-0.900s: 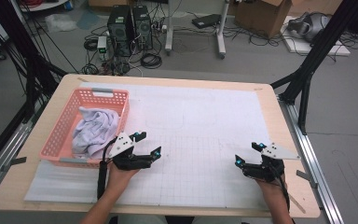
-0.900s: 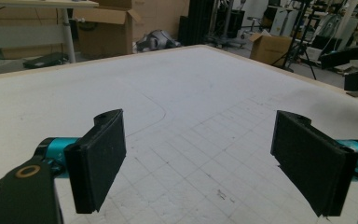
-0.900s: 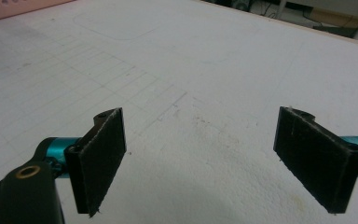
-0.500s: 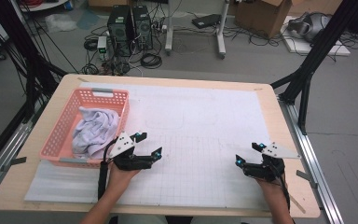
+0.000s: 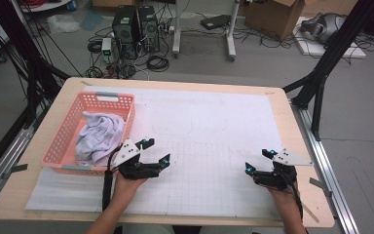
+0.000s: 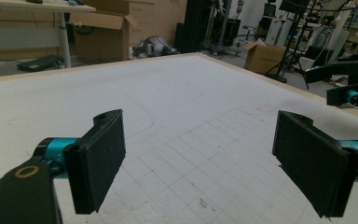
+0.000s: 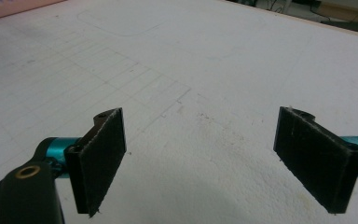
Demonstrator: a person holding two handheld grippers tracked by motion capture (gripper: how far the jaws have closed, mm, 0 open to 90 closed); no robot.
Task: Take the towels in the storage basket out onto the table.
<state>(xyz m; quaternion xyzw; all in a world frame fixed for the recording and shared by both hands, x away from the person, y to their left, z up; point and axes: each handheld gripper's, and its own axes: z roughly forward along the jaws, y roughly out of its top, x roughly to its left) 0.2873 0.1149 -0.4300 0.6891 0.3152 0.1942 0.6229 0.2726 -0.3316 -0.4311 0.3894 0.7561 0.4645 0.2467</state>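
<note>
Resting grippers: I keep both low on the near surface [image 5: 214,122], ready.
Left gripper [image 5: 157,152]: jaws wide, nothing held, nearest the work.
Right gripper [image 5: 258,161]: jaws wide, nothing held.
Cloth [image 5: 99,136]: bunched in pink basket [image 5: 58,146], just beyond my left gripper.

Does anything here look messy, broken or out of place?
Nothing looks broken or spilled. The white cloth lies crumpled in the pink basket, and the mat has a few small marks. Both hand-held grippers, left and right, are open and empty.
</note>
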